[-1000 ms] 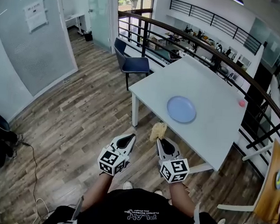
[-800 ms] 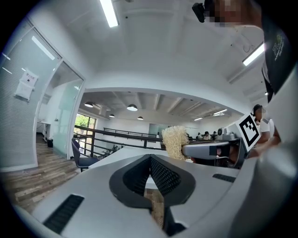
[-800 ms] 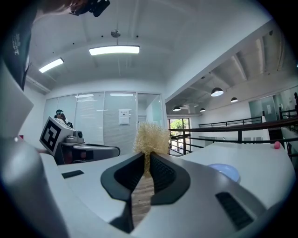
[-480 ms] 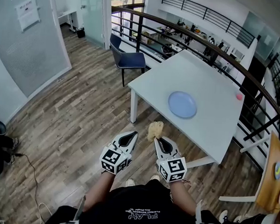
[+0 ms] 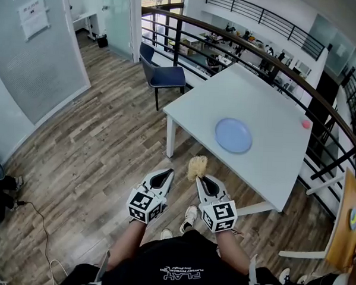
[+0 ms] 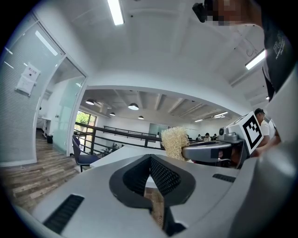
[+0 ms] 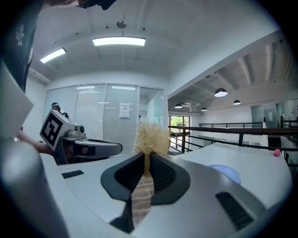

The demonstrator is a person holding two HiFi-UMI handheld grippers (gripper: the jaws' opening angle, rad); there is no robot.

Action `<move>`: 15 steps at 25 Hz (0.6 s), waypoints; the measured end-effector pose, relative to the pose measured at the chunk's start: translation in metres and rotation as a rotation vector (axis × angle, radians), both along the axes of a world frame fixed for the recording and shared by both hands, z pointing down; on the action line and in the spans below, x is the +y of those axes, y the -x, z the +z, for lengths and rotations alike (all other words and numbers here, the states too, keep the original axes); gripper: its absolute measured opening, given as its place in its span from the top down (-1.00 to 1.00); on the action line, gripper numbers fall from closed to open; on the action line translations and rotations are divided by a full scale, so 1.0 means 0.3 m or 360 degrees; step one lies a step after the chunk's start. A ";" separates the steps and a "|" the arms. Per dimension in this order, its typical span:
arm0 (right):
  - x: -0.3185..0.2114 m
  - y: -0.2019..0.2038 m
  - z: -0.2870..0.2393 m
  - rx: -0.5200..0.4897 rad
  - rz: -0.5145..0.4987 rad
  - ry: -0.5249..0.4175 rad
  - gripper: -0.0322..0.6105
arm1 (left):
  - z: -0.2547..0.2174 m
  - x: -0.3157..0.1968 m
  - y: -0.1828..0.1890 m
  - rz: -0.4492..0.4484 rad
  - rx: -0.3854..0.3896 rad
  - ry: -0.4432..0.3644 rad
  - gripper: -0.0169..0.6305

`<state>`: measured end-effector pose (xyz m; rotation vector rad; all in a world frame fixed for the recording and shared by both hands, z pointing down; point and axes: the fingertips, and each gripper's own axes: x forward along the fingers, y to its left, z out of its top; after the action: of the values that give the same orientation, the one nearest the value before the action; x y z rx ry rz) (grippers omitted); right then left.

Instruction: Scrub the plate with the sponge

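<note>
A pale blue plate (image 5: 234,135) lies on the white table (image 5: 266,167), well ahead of both grippers; its edge shows as a blue dome (image 7: 225,173) in the right gripper view. My right gripper (image 5: 200,179) is shut on a straw-coloured loofah sponge (image 5: 197,167), whose frayed tuft (image 7: 151,138) sticks up from the closed jaws. My left gripper (image 5: 162,176) is shut with nothing in it, its jaws meeting at the tip (image 6: 150,158). Both are held over the wooden floor, short of the table's near corner. The sponge (image 6: 175,143) also shows in the left gripper view.
A blue chair (image 5: 162,74) stands at the table's far left corner. A dark railing (image 5: 254,50) runs behind the table. A small pink ball (image 5: 306,123) sits near the table's far edge. A wooden chair back (image 5: 344,225) is at right. A shoe (image 5: 189,217) shows below.
The view has shifted slightly toward the table since one second ago; a shoe has stepped forward under the grippers. Both grippers keep their hold and position.
</note>
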<state>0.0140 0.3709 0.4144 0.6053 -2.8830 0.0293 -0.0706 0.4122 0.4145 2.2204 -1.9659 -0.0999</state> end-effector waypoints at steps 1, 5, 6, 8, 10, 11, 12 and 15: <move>-0.011 0.004 0.003 0.0001 0.0001 0.0006 0.76 | 0.004 -0.009 0.006 -0.0003 -0.0004 -0.0002 0.91; -0.070 0.022 0.010 0.0001 0.0000 0.0014 0.76 | 0.014 -0.067 0.028 -0.0003 -0.0024 0.0001 0.91; -0.089 0.026 0.010 0.0000 0.0003 0.0012 0.76 | 0.013 -0.085 0.028 0.0005 -0.0023 0.0011 0.91; -0.124 0.028 0.011 0.0003 0.0015 0.0007 0.76 | 0.014 -0.118 0.030 0.0013 -0.0031 0.0023 0.91; -0.160 0.026 0.013 0.0010 0.0031 0.0009 0.76 | 0.014 -0.152 0.035 0.0009 -0.0038 0.0023 0.91; -0.182 0.024 0.015 0.0013 0.0037 0.0016 0.76 | 0.012 -0.171 0.037 0.0007 -0.0040 0.0025 0.91; -0.204 0.022 0.016 0.0013 0.0040 0.0025 0.76 | 0.012 -0.190 0.039 0.0005 -0.0046 0.0026 0.91; -0.273 0.026 0.020 0.0004 0.0045 0.0044 0.76 | 0.012 -0.249 0.044 0.0002 -0.0057 0.0040 0.91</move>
<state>0.0062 0.2889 0.4204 0.6407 -2.8667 0.0727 -0.0839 0.3376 0.4181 2.2225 -1.9730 -0.0355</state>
